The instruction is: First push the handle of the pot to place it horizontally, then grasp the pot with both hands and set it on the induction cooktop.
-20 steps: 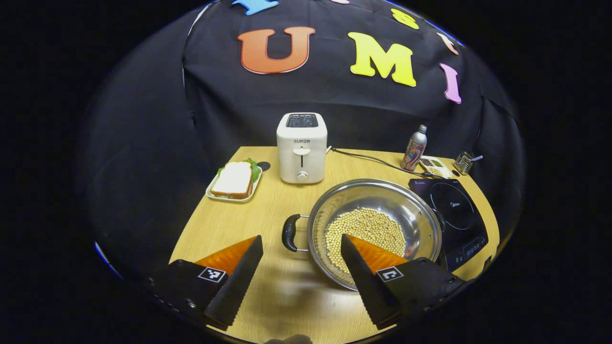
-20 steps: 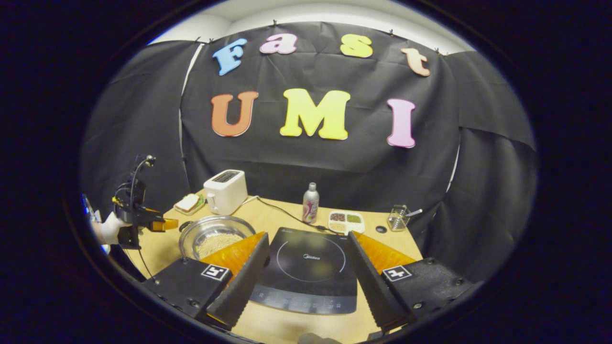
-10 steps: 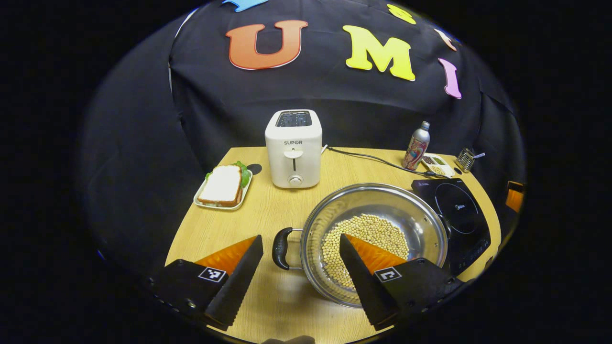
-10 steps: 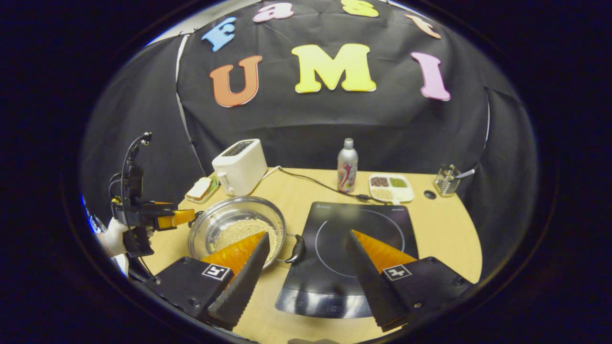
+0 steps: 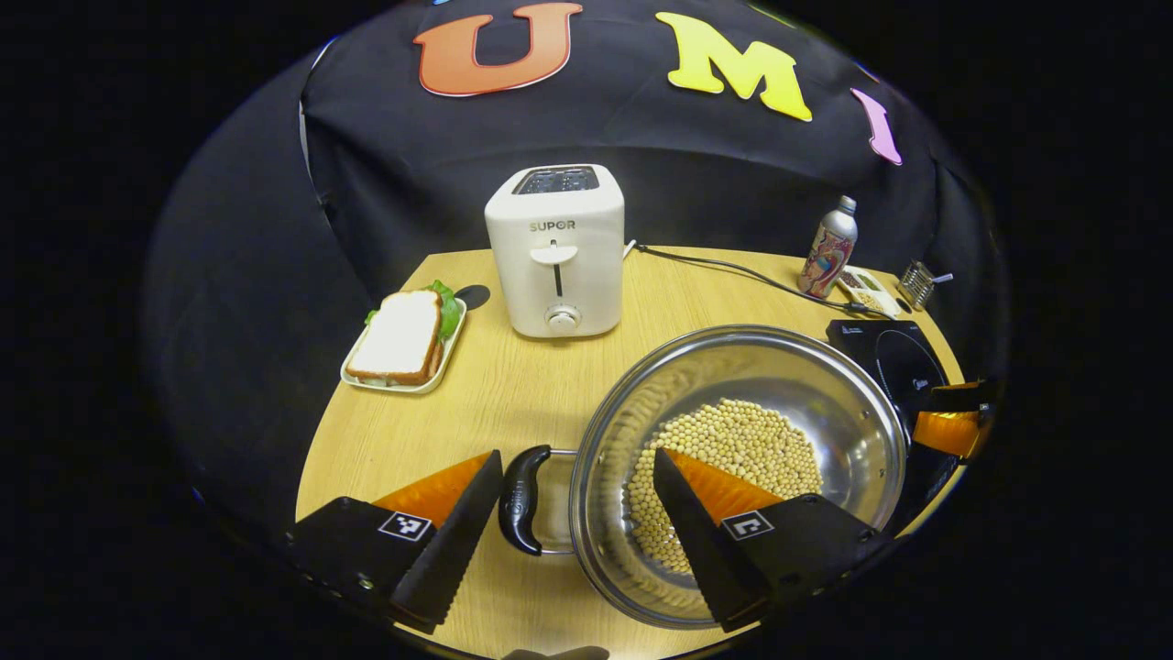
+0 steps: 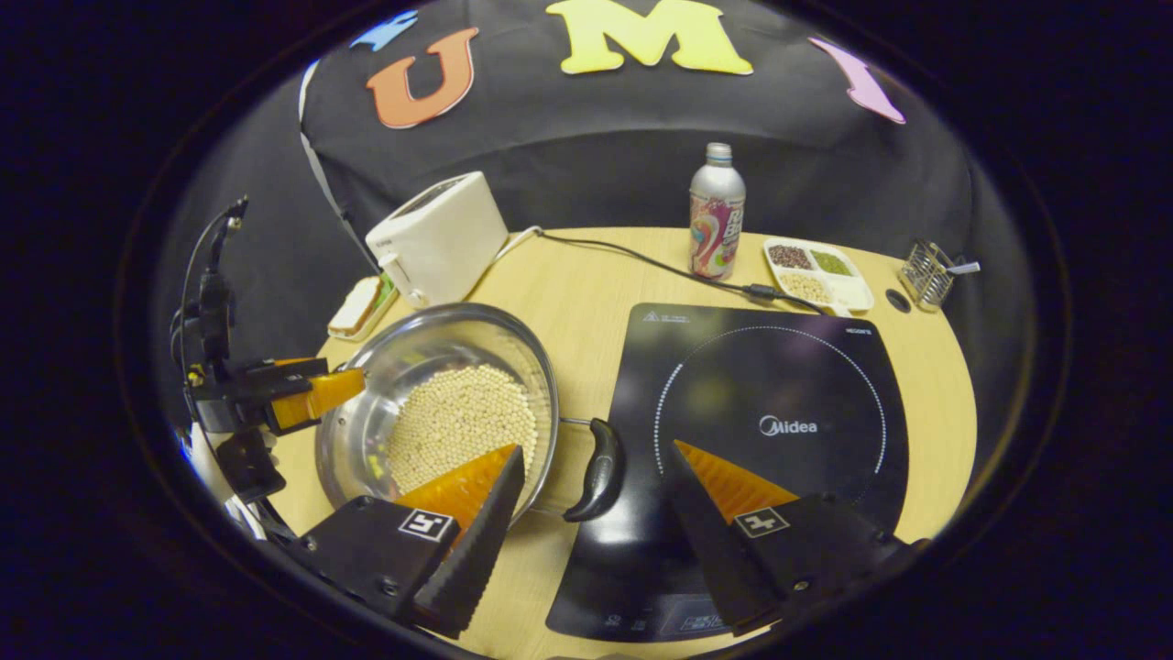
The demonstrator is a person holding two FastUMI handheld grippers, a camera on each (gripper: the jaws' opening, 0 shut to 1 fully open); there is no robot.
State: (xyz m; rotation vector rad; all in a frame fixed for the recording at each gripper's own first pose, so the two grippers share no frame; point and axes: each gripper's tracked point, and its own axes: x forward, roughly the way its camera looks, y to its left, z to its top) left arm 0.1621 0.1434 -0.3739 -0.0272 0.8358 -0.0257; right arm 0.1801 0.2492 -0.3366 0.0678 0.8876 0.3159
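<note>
So my left claw [image 5: 577, 500] is wide open, with the pot's [image 5: 829, 431] near black handle [image 5: 520, 500] sitting right between the two fingers, not touching either one as far as I can tell. My right claw [image 6: 596, 490] is wide open too, and the pot's other handle [image 6: 597, 469] sits between its fingers, hanging over the left edge of the cooktop [image 6: 779, 385].

The pot is a shiny steel one with a layer of pale beans [image 5: 733, 449] in the bottom. It's on the wooden table [image 5: 513, 385], just left of the cooktop and not on the glass. In the right claw's view I can also see my left claw [image 6: 316, 394] off at the pot's far rim.

Behind the pot there's a white toaster [image 5: 555, 249], a sandwich on a small plate [image 5: 400, 336], a drink bottle [image 6: 716, 225] and a little divided snack tray [image 6: 818, 272].
</note>
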